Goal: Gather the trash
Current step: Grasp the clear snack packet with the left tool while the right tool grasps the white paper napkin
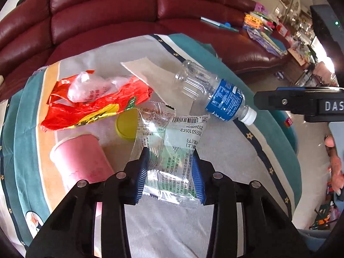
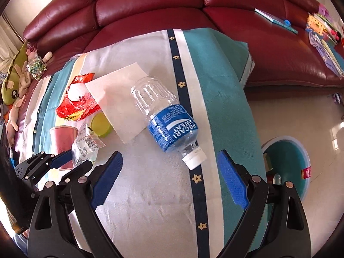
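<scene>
My left gripper (image 1: 171,167) has its blue pads on either side of a clear plastic wrapper (image 1: 172,150) with green print and a barcode; the pads touch its edges. It also shows in the right wrist view (image 2: 83,148), with the left gripper (image 2: 74,158) around it. My right gripper (image 2: 169,172) is open and empty, just short of the white cap of an empty Pocari Sweat bottle (image 2: 169,120) lying on the cloth. The bottle also shows in the left wrist view (image 1: 217,92).
A red snack bag (image 1: 90,101), a pink paper cup (image 1: 81,161), a yellow lid (image 1: 126,126) and a sheet of paper (image 1: 159,79) lie on the striped cloth (image 1: 215,172). A red sofa (image 2: 150,6) is behind. A teal bin (image 2: 288,163) stands on the floor at right.
</scene>
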A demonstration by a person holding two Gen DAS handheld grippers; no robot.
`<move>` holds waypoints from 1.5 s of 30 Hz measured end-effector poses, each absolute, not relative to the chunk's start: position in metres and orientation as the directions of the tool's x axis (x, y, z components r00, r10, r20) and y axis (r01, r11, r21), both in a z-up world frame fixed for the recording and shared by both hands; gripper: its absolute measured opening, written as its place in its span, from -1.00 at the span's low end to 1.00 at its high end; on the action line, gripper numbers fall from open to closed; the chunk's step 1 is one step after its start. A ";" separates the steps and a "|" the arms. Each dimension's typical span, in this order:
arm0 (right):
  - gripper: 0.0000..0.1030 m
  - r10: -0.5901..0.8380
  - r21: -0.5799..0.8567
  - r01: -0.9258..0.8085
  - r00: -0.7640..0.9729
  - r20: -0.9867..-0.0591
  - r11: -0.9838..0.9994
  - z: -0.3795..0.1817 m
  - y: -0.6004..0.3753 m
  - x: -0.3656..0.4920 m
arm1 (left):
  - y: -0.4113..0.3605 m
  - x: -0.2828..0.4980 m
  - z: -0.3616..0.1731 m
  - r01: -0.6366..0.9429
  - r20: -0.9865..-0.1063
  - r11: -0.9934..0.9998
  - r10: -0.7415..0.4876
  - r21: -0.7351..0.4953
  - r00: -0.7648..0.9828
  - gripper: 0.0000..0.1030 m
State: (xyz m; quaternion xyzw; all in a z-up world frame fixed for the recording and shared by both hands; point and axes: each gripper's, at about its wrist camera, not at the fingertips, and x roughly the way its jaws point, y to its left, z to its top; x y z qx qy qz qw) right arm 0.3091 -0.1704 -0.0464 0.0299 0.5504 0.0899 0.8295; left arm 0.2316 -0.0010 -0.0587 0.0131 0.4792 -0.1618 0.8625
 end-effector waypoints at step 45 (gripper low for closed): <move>-0.97 0.299 0.194 -0.312 0.337 -0.893 0.930 -0.059 -0.044 0.364 | 0.109 0.247 -0.029 0.127 -0.760 0.956 -0.287 -0.263 0.583 -0.24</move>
